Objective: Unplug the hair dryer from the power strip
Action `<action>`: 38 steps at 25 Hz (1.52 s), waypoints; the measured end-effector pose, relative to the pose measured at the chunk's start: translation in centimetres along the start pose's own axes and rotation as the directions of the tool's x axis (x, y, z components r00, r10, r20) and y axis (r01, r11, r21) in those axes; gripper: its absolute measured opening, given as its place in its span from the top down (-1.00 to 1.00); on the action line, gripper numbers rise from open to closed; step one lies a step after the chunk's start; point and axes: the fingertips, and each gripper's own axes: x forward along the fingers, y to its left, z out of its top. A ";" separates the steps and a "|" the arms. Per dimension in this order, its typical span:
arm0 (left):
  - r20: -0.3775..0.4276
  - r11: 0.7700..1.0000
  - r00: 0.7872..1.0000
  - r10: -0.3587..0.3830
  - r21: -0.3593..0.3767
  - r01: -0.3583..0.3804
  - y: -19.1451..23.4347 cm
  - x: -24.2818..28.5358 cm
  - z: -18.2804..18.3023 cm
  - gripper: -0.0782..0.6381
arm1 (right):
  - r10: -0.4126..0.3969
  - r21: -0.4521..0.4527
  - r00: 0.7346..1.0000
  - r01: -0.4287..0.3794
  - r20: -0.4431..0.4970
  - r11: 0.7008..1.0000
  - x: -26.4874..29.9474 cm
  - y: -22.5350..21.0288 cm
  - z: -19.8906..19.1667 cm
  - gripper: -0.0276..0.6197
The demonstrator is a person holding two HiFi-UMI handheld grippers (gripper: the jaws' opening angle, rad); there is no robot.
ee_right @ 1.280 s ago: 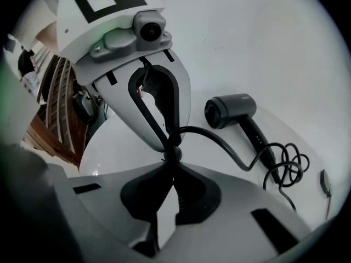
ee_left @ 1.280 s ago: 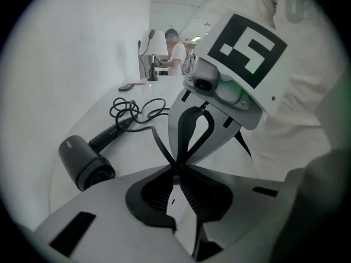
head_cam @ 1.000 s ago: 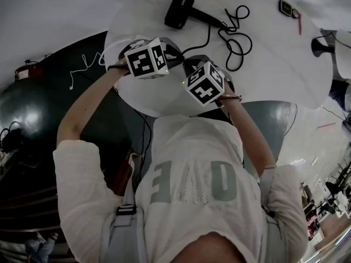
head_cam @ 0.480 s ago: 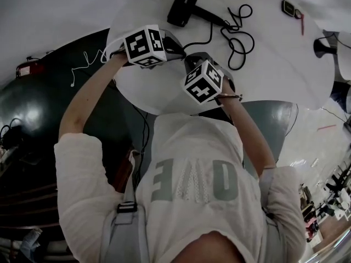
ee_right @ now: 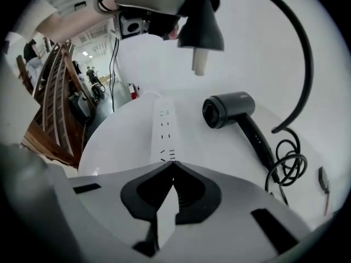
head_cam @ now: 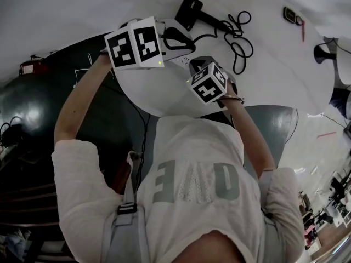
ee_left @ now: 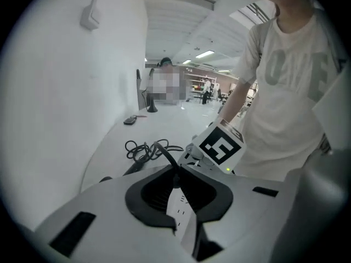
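The left gripper (ee_left: pixel 176 170) is clenched on the hair dryer's plug (ee_right: pixel 200 29), with the cord (ee_right: pixel 304 64) running out between its jaw tips. A second ago this gripper sat low on the table (head_cam: pixel 274 64), right by the other one. It has since risen clear, and the plug has come up with it. Seen from the right gripper view, the plug now hangs in the air well above the power strip (ee_right: pixel 164 130), pins bare and pointing down, touching nothing.

The right gripper (ee_right: pixel 173 163) has not shifted. Its jaws are closed tip to tip with nothing between them. Their points appear to bear on the near end of the power strip, which runs straight away from them across the table. That looks like a hold-down, though actual contact is hard to confirm.

Beyond the strip and to the right of those jaws, the hair dryer (ee_right: pixel 227 109) lies on its side. Its cord is coiled further right and then arches up to the raised plug.

Judging from this, the unplugging itself is done. What remains is probably to set the plug down and let go of both grippers.
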 end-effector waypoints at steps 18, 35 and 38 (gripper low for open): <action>-0.044 0.994 0.993 0.113 -0.003 -0.113 -0.6 -0.1 -1.1 0.64 | 0.008 -0.034 1.000 -0.008 -0.003 0.999 -0.1 0.0 0.0 0.86; -0.118 0.987 0.989 0.089 -0.125 -0.104 2.4 10.2 -7.4 0.64 | 0.037 -0.021 0.999 -0.037 0.016 0.999 0.0 -0.1 0.1 0.86; -0.123 0.988 0.990 0.065 -0.129 -0.081 2.1 10.9 -8.0 0.64 | 0.042 -0.016 0.999 -0.042 0.021 0.999 0.0 0.0 0.2 0.86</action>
